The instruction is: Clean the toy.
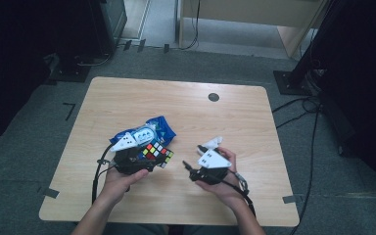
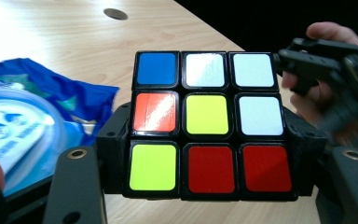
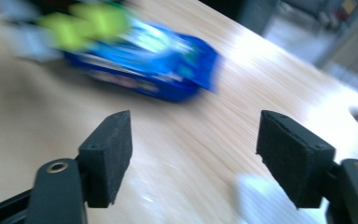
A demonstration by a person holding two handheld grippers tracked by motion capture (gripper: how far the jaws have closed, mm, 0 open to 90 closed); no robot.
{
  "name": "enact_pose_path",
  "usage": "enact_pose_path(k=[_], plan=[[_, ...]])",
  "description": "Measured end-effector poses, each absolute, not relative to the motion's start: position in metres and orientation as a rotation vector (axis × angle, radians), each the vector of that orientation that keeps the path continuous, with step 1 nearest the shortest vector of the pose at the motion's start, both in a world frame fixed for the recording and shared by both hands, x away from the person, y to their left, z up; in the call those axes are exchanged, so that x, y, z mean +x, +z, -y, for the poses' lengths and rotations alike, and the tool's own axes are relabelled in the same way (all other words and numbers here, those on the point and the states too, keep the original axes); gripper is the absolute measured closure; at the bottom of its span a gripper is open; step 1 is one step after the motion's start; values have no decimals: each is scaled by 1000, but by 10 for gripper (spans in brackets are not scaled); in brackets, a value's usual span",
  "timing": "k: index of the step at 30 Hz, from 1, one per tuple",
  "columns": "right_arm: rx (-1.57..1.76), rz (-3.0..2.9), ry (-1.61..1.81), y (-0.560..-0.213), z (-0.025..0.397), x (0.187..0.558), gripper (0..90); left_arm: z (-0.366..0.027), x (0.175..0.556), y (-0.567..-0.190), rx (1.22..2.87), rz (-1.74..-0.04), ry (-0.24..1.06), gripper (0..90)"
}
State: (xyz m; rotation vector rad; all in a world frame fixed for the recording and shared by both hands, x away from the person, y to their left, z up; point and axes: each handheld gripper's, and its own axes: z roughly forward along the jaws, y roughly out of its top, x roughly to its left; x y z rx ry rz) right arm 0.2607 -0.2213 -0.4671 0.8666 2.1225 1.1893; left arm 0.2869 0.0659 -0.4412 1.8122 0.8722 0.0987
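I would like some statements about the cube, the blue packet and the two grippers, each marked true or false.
1. The left gripper holds the puzzle cube between its jaws. True.
2. The right gripper is shut on the blue packet. False: its jaws stand wide apart with nothing between them, and the packet lies farther off on the table.
3. The centre tile of the cube face seen in the left gripper view is yellow. True.
4. The bottom row of that face is all red. False: it has one yellow tile and two red ones.
5. The blue packet lies on the floor. False: it lies on the table.
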Motion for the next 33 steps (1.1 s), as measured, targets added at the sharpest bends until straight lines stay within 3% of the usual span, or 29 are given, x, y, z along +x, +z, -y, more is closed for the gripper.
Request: enact_pose_path(k=[2,6,12,13,15,22,25,28,31,33], plan=[[947,-2095,1177,-469,231,267,318,-66,287,-442,1811,-872,99,342],[1244,-2067,1072,-492,263,289,446,-62,287,-446,1834,-865,108,341],[1385,-2094,1026,-513,271,300,447,-58,284,-449,1847,-824,147,342],[1388,-2090,1000,-517,270,301,537,-57,283,-449,1847,-797,170,342],[1393,-2093,995,-518,269,302,609,-56,282,-450,1850,-780,184,342],[1431,-2118,1013,-517,265,298,802,-55,282,-452,1838,-724,200,342],[1455,-2147,1025,-515,259,294,787,-56,282,-452,1847,-728,211,342],[1394,-2233,1067,-508,251,291,595,-56,283,-452,1853,-733,213,342],[1306,-2251,1194,-491,253,289,539,-57,283,-452,1850,-736,208,342],[1241,-2205,1245,-485,257,289,583,-57,283,-452,1845,-735,205,342]])
